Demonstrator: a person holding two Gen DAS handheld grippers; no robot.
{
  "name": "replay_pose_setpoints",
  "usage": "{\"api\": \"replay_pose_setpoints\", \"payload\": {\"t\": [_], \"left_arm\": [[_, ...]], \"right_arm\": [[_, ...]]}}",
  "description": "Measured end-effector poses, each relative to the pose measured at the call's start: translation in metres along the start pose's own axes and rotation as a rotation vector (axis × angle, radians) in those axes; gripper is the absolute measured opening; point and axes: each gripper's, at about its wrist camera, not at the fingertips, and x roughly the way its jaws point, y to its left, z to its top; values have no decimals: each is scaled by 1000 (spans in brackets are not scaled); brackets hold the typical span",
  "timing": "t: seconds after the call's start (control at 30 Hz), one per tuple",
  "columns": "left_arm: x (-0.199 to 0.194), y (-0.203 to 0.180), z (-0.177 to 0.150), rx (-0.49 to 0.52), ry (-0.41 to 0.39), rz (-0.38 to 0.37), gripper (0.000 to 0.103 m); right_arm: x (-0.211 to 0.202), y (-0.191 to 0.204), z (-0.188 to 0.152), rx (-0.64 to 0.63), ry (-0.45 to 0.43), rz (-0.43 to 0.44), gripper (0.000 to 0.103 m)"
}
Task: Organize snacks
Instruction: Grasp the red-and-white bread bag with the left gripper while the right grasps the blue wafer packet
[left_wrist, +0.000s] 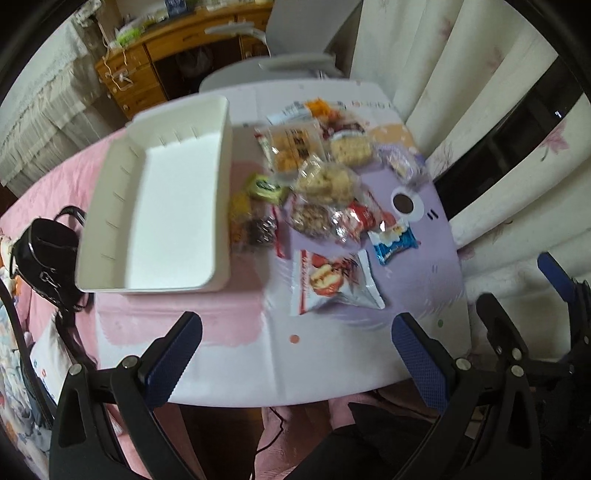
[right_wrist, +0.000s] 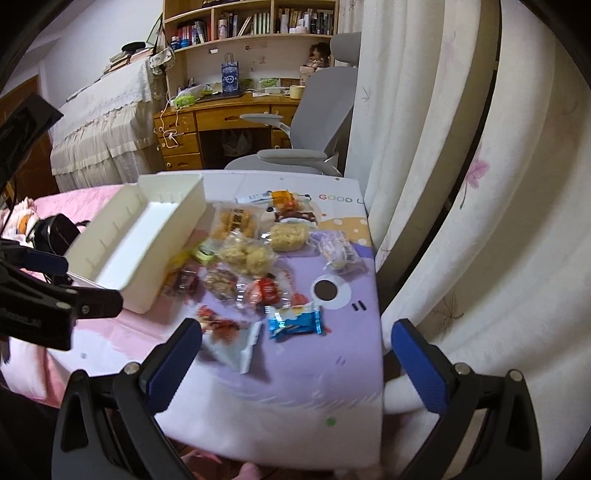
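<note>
A white rectangular bin (left_wrist: 168, 206) (right_wrist: 147, 236) stands empty on the left of the small table (left_wrist: 229, 365) (right_wrist: 295, 417). To its right lies a heap of wrapped snacks: a red-and-white packet (left_wrist: 332, 280) (right_wrist: 225, 336) nearest, a blue packet (left_wrist: 393, 245) (right_wrist: 295, 321), a clear bag of pale puffs (left_wrist: 325, 181) (right_wrist: 245, 254) and a green packet (left_wrist: 264, 186). My left gripper (left_wrist: 295, 332) is open above the table's near edge, nothing between its fingers. My right gripper (right_wrist: 295, 336) is open too, hovering over the near snacks and holding nothing.
A black bag (left_wrist: 44, 258) sits on the pink bed left of the bin. A grey office chair (right_wrist: 306, 122) and a wooden desk (right_wrist: 207, 122) stand behind the table. White curtains (right_wrist: 443, 184) hang close along the right edge.
</note>
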Motion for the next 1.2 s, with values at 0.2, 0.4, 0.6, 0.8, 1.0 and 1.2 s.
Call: {"api": "replay_pose_setpoints", "payload": {"t": [0.2,0.4,0.6,0.8,1.0,1.2], "left_arm": [[47,-21,19,-31,120,-7,102],[97,-36,34,-54,237,20,102],[141,-35,41,-86,343,45,102],[176,-29,44,-148,437,21,101],[201,-23,44,-180,491,3,92],[223,-16,41,-207,542,-41,90]], "right_arm": [[42,-20,-11,-47,-66,43,103],[89,-27,-22,-78,-73,61,103],[132,-26,-31,-103,-16,126,103],[166,-21,-34,-112,52,159,103],[187,-20,-37,-109,112,193,96],[201,-16,-39,-128,161,222,83]]}}
